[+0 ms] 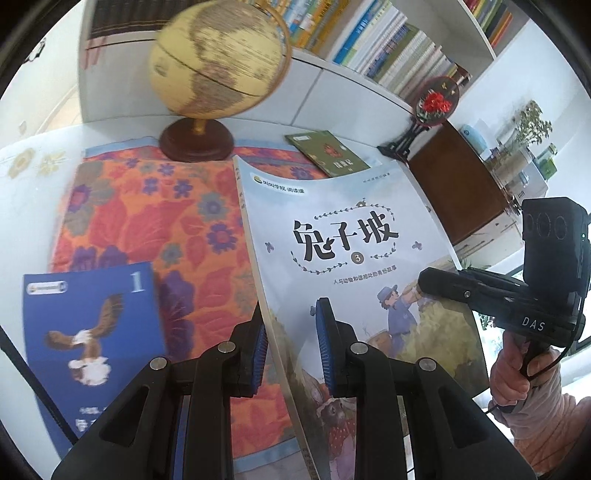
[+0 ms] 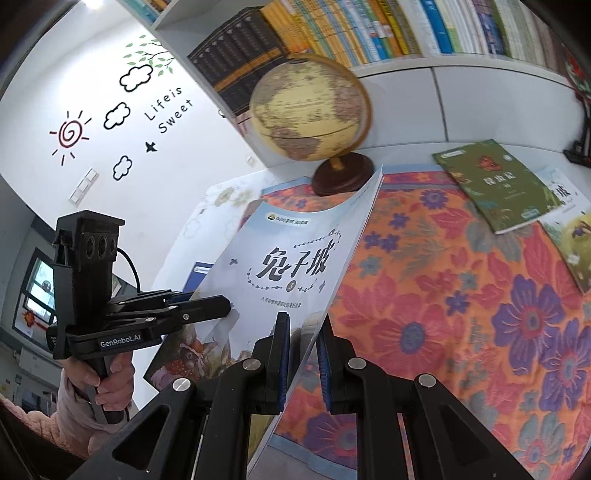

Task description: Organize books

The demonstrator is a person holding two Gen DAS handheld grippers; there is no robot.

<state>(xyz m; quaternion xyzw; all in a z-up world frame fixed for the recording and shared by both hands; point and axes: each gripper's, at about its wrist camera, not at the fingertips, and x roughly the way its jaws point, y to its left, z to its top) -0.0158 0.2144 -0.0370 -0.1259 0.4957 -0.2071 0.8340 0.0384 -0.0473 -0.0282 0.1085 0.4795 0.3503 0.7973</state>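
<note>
I hold a pale blue picture book (image 1: 332, 229) marked 3 in both grippers, lifted off the floral cloth and tilted. My left gripper (image 1: 291, 321) is shut on its spine-side edge, and my right gripper (image 1: 424, 282) is shut on its opposite edge. In the right wrist view the same book (image 2: 291, 258) sits between the right gripper (image 2: 303, 325) pads, with the left gripper (image 2: 225, 306) clamped on its far side. A dark blue book (image 1: 92, 332) with an eagle lies on the cloth at the left. Near the shelf rests a green book (image 2: 495, 184), beside another illustrated book (image 2: 569, 229).
A tan globe (image 1: 218, 59) on a round wooden base stands at the back of the floral cloth (image 2: 461, 295). Behind it runs a white bookshelf (image 2: 369, 29) packed with books. A round red-flower ornament (image 1: 436, 101) on a black stand sits at the table's right end.
</note>
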